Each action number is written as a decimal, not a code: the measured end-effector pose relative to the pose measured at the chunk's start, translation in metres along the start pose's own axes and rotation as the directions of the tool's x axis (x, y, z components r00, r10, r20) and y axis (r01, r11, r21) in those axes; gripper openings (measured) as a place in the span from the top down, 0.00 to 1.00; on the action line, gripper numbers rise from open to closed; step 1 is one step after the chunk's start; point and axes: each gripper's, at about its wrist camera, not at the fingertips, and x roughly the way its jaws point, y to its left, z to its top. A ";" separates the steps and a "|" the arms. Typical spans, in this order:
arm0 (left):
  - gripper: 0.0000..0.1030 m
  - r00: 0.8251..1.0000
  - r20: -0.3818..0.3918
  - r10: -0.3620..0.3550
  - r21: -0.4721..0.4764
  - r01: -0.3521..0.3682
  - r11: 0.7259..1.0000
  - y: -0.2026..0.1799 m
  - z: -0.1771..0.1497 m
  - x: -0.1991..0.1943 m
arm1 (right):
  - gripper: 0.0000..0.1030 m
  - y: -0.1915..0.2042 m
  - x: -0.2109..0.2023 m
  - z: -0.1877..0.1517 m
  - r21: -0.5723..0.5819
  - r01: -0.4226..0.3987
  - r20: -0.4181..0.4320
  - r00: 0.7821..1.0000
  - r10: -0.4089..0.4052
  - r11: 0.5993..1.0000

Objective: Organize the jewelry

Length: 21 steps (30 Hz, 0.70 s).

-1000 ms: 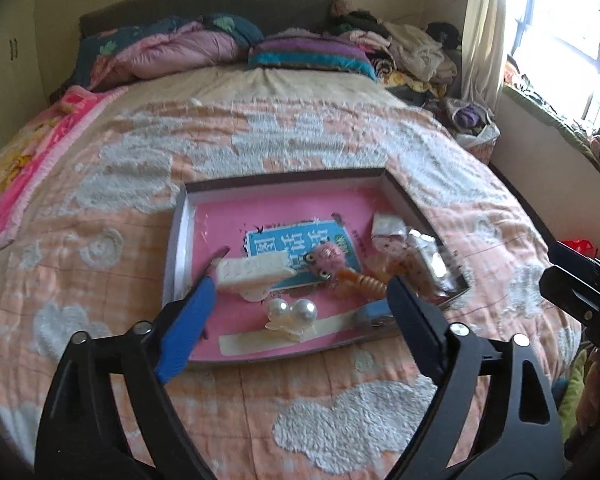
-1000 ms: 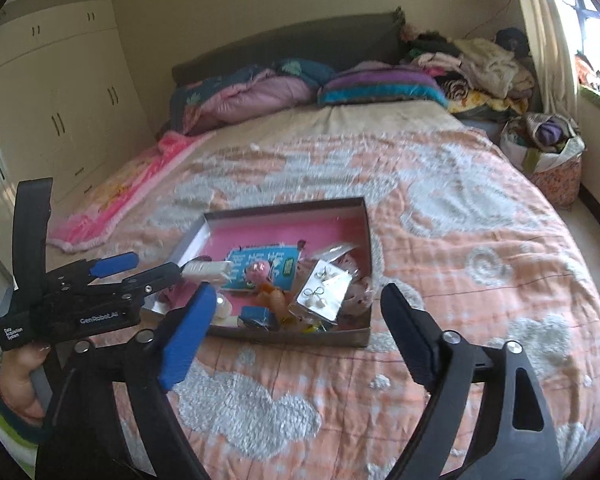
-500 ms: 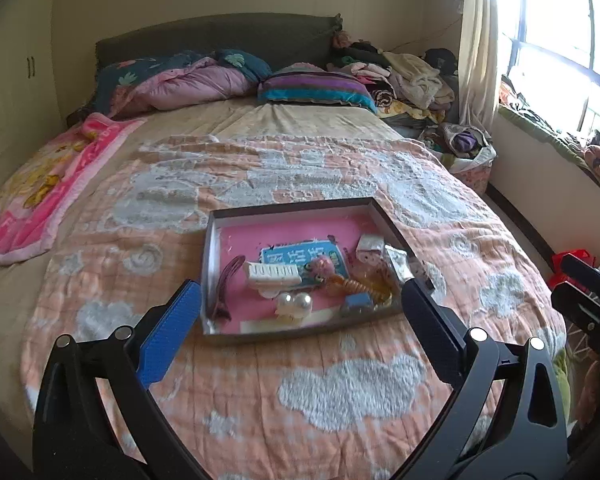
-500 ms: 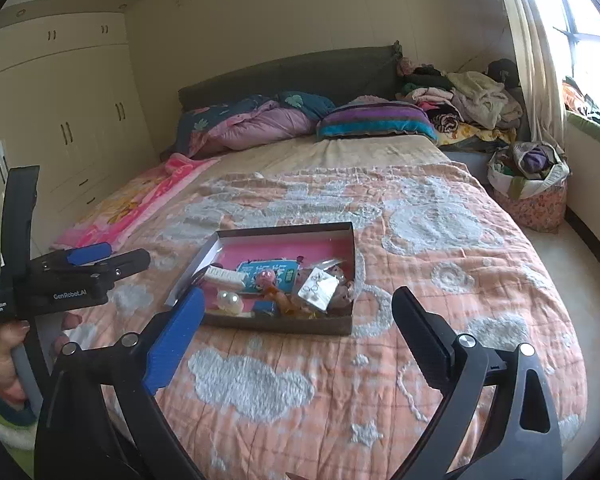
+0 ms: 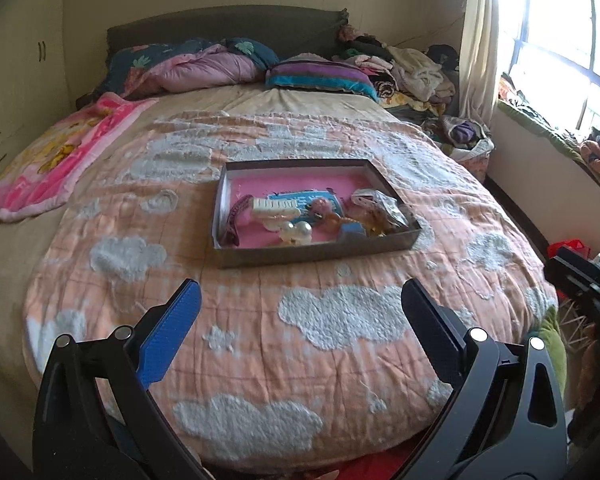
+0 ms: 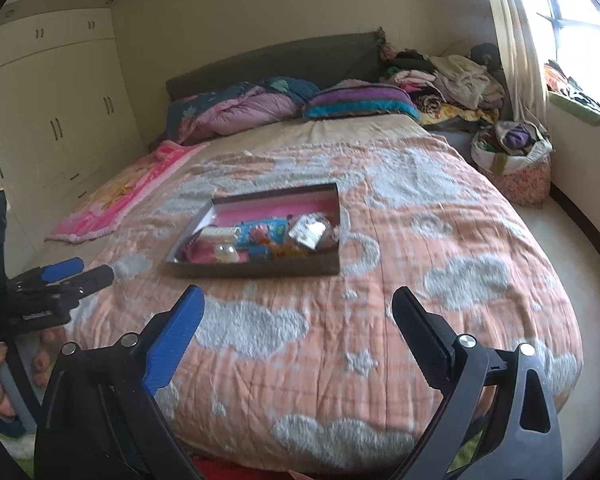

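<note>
Jewelry box [image 5: 320,254] mid-bed, well ahead of both grippers, long axis crosswise. Left gripper [image 5: 300,310] nearer, gaping, empty. Right gripper [image 6: 298,312] likewise.

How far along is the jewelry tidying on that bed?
It looks close to finished. The pieces, among them a pearl hair clip, a white claw clip and a packet of earrings, all lie inside the pink-lined box on the quilt. Nothing is in hand: the left tool and right tool are open, empty and short of the box. No jewelry shows on the quilt.
</note>
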 end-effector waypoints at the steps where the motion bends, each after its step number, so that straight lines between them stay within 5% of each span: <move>1: 0.09 1.000 -0.003 0.001 0.000 -0.001 1.000 -0.001 -0.002 0.000 | 0.08 0.000 -0.001 -0.002 0.004 -0.001 -0.004 1.000 0.001 1.000; 21: 0.09 0.999 -0.036 0.005 0.007 -0.005 1.000 -0.009 -0.018 -0.001 | 0.08 0.013 -0.013 -0.016 -0.027 -0.038 -0.043 0.998 0.037 0.999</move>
